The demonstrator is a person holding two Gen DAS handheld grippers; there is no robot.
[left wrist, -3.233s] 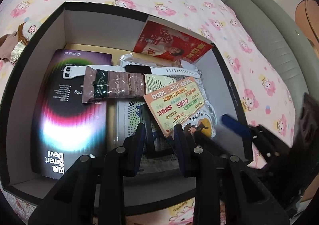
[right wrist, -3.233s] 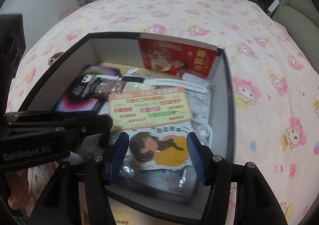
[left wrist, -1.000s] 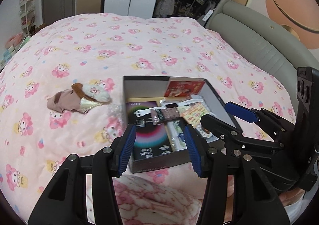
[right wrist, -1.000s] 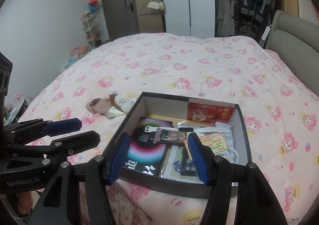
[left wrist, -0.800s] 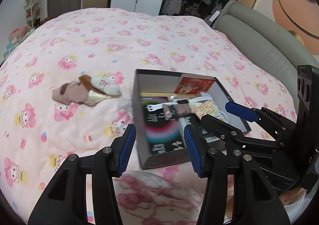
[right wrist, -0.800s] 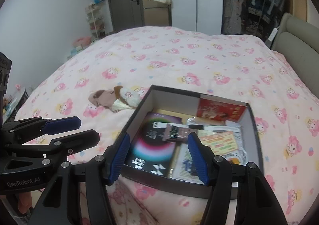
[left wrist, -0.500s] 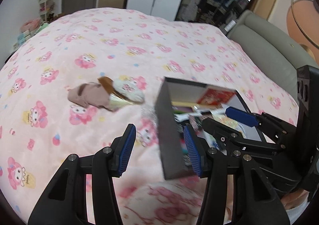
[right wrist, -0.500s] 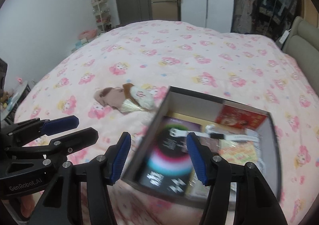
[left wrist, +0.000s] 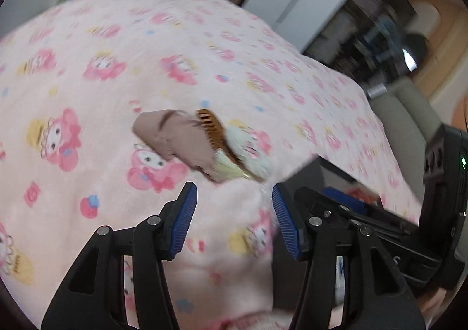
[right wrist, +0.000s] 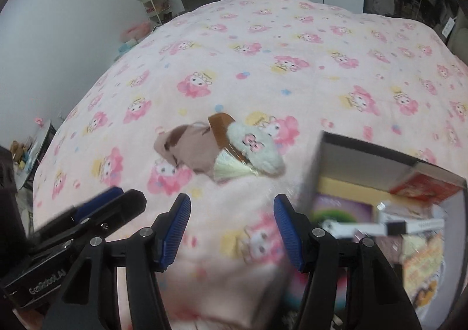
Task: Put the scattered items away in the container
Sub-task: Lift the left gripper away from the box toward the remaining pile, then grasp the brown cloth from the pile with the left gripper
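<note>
Approaching the pile (right wrist: 219, 148) at frame centre on the bed (right wrist: 292, 52); both tongs, left (left wrist: 232, 216) and right (right wrist: 231, 226), gape empty. We should pinch one item, box (right wrist: 365, 151) lower right.

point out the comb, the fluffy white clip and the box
comb (right wrist: 220, 128), right wrist view, brown spine
clip (right wrist: 254, 147), right wrist view, fluffy middle by the pink bow
box (right wrist: 365, 146), right wrist view, dark far rim

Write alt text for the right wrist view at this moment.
The open right gripper hangs empty above a pink cartoon-print bedspread, aimed toward a small pile: a beige pouch, brown comb and fluffy white clip. A dark box of items sits at right; the left gripper shows at lower left.
</note>
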